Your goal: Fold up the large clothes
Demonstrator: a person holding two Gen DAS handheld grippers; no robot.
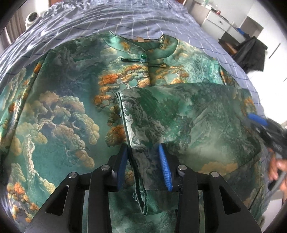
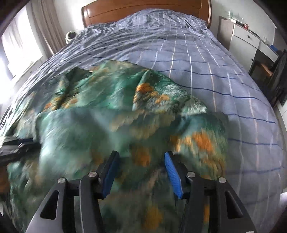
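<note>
A large green silk garment (image 1: 71, 107) with orange tree print lies spread on the bed, collar (image 1: 143, 44) at the far side. Its right part is folded over the middle, with the folded edge (image 1: 125, 125) running toward me. My left gripper (image 1: 143, 154) is open, its blue pads on either side of that edge, just above the cloth. My right gripper (image 2: 141, 161) is open and empty over the blurred garment (image 2: 107, 116); it also shows at the right edge of the left wrist view (image 1: 258, 120). The left gripper shows at the left edge of the right wrist view (image 2: 16, 145).
The bed has a blue checked cover (image 2: 206, 62) and a wooden headboard (image 2: 143, 9). A white fan (image 1: 31, 18) stands at the left. White drawers (image 2: 247, 37) and a dark chair (image 2: 278, 80) stand to the right of the bed.
</note>
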